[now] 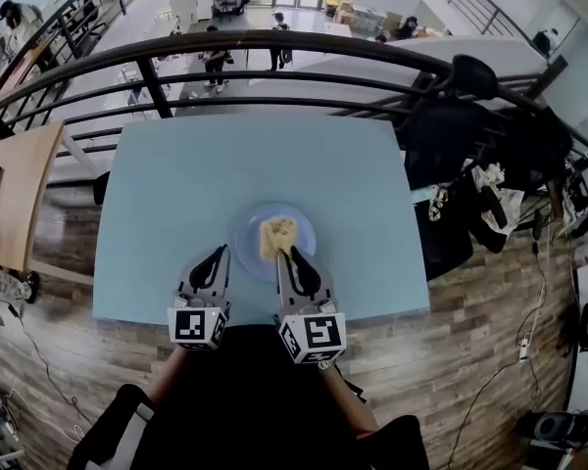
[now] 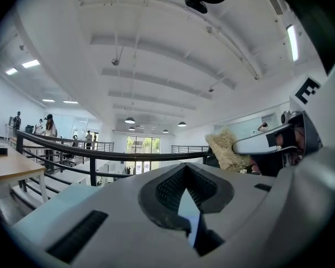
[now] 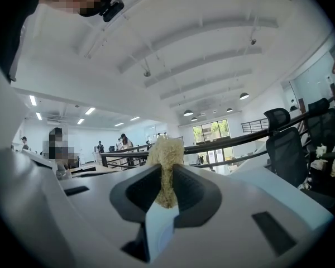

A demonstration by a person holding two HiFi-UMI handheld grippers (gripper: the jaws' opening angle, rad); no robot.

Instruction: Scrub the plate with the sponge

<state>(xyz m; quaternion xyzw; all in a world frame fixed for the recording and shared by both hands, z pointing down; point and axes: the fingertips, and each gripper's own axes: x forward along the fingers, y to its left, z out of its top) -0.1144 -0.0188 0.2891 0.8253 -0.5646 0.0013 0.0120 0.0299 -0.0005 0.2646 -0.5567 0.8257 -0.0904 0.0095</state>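
A round blue plate [image 1: 247, 239] lies on the light blue table [image 1: 176, 184], near its front edge. A shaggy yellow sponge [image 1: 277, 234] sits over the plate's middle. My right gripper [image 1: 285, 254] is shut on the sponge's near side. In the right gripper view the sponge [image 3: 166, 156] stands pinched between the two jaws. My left gripper [image 1: 220, 255] hovers just left of the plate, jaws together with nothing in them. The left gripper view shows the sponge [image 2: 225, 149] off to its right. Both grippers point upward, so neither gripper view shows the plate.
A dark metal railing [image 1: 274, 42] runs along the table's far side. A black chair draped with clothes [image 1: 470, 145] crowds the table's right edge. A wooden desk [image 1: 15, 189] stands to the left. Cables [image 1: 514, 355] trail on the wooden floor.
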